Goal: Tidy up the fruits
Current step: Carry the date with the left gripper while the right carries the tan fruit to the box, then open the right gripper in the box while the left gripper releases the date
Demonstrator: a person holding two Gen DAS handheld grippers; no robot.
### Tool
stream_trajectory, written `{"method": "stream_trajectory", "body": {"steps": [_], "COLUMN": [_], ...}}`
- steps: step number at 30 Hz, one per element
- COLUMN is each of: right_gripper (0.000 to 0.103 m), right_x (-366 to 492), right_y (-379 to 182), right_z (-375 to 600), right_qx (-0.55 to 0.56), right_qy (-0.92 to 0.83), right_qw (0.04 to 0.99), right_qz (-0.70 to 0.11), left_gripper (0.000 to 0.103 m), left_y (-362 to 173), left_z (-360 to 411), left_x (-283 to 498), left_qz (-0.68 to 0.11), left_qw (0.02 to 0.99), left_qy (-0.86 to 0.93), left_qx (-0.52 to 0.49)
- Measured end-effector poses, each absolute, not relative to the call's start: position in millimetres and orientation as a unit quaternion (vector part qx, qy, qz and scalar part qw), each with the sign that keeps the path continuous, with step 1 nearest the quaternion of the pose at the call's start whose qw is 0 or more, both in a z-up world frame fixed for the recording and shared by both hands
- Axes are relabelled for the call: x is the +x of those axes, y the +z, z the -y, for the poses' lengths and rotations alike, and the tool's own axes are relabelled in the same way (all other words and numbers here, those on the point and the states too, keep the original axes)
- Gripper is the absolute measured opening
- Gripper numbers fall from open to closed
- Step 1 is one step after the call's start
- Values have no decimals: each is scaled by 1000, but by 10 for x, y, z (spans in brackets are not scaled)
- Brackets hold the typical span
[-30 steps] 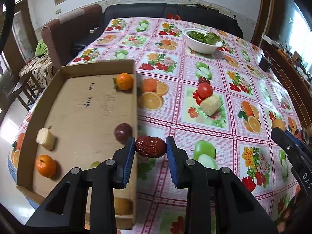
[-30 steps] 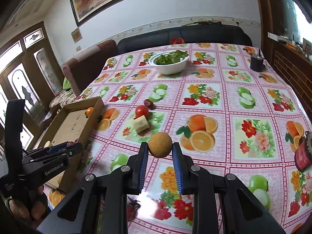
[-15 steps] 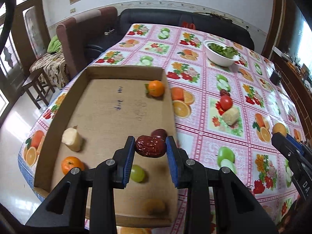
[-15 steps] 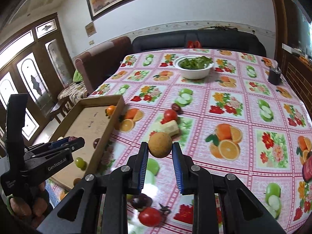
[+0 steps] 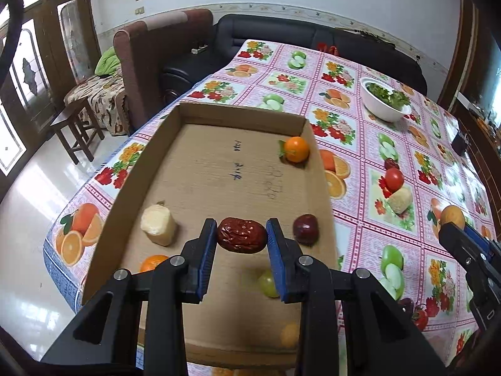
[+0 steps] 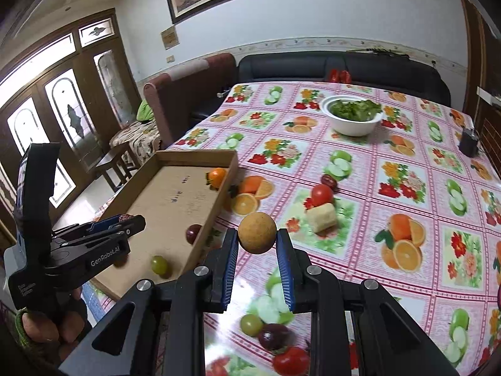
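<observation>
Left gripper (image 5: pixel 241 235) is clamping a red date (image 5: pixel 241 235), long axis crosswise between the fingers, directly above the cardboard tray (image 5: pixel 200 169). Right gripper (image 6: pixel 257 244) is gripping a tan round fruit (image 6: pixel 257 232) over the table (image 6: pixel 407 156), tray lying leftward.

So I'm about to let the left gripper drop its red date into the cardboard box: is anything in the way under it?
Nothing visible blocks it. The red date hangs over bare cardboard box floor, between the pale chunk and the dark plum.
</observation>
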State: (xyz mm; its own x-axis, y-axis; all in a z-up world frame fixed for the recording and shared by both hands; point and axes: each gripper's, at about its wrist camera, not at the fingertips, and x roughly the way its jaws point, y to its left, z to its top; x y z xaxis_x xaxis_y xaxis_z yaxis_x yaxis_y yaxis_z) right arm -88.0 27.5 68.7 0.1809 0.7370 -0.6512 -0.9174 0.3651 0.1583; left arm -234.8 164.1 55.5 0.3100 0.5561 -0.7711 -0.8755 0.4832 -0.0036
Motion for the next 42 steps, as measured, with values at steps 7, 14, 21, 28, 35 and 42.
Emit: {"method": "stream_trajectory", "body": {"steps": [7, 14, 21, 28, 35, 42], "right_gripper": [25, 25, 25, 25, 25, 25], "right_x": [-1026, -1139, -1239, -1284, -1285, -1314], "right_y": [648, 590, 573, 552, 472, 303], "right_z": [-446, -612, -745, -861, -1177, -1683], "right_qx": [-146, -156, -164, -170, -171, -192], "right_qy": [562, 576, 587, 592, 602, 608], "right_qw": [742, 728, 718, 711, 694, 672], "right_qz": [-333, -337, -336, -338, -354, -377], "left_gripper": [30, 30, 30, 30, 30, 30], "left_y": [535, 509, 498, 465, 480, 416], "left_z": [-1740, -1868, -1949, -2081, -2343, -2667], "left_x": [-2454, -2575, -2630, -2683, -2664, -2517], "left_qz": [-364, -362, -360, -365, -363, -379], "left_qw": [773, 764, 759, 753, 748, 742], "left_qy": [468, 480, 487, 487, 492, 476], "left_qx": [-224, -234, -239, -249, -258, -282]}}
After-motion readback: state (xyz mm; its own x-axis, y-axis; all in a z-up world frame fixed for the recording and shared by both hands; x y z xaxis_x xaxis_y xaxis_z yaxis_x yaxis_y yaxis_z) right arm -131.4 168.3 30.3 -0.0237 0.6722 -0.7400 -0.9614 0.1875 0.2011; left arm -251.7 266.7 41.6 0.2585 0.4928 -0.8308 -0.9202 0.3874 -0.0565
